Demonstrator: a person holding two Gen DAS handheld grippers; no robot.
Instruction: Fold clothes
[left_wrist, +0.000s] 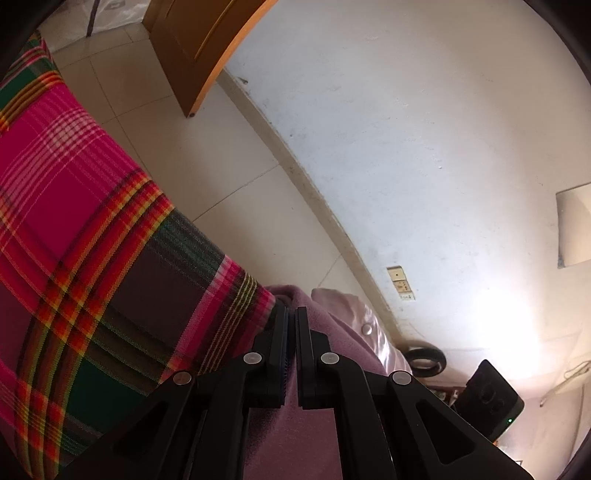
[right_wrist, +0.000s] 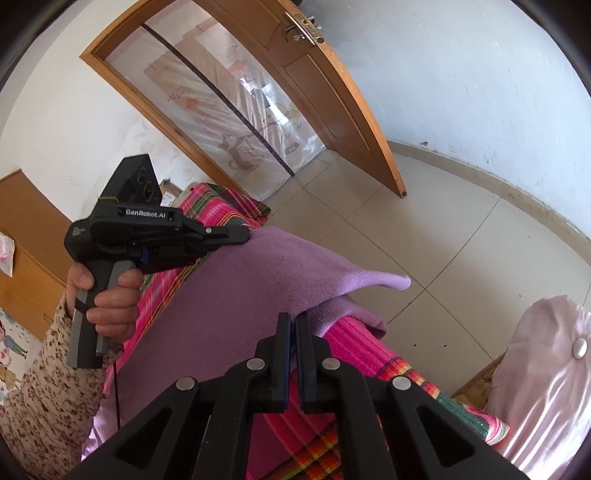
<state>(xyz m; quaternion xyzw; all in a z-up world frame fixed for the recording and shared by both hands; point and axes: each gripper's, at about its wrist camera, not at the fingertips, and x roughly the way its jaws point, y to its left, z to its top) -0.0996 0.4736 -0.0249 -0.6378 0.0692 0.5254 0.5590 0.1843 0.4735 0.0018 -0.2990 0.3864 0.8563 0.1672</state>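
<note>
Both pairs of fingers are pressed together on the purple fleece (right_wrist: 258, 280), one pair at each end of its lifted edge. Our left gripper (right_wrist: 245, 233), seen from the right wrist, pinches the far upper edge of the fleece, with our left hand (right_wrist: 107, 295) wrapped round its grey handle and a flowered sleeve (right_wrist: 48, 376) running back from it. Our right gripper (right_wrist: 291, 321) nips the near edge, its jaws nearly touching with only the thin cloth between them.

From the left wrist view the same fleece (left_wrist: 317, 369) runs up between the closed left fingers (left_wrist: 280, 332) and drapes away below them.

We see the fleece held up in a slack span between the two grippers, one pointed corner (right_wrist: 400, 282) sticking out toward the tiled floor (right_wrist: 424, 236). Under it lies a bed covered with a pink, green and orange plaid sheet (right_wrist: 373, 354); the lower part of the fleece rests on that sheet. A shiny pale pink cushion (right_wrist: 546, 369) with a button sits just beside the bed's corner. Beyond are a wooden door (right_wrist: 332, 92) standing ajar, a doorway hung with a printed clear curtain (right_wrist: 236, 110), and a scuffed white wall (right_wrist: 480, 74).
</note>
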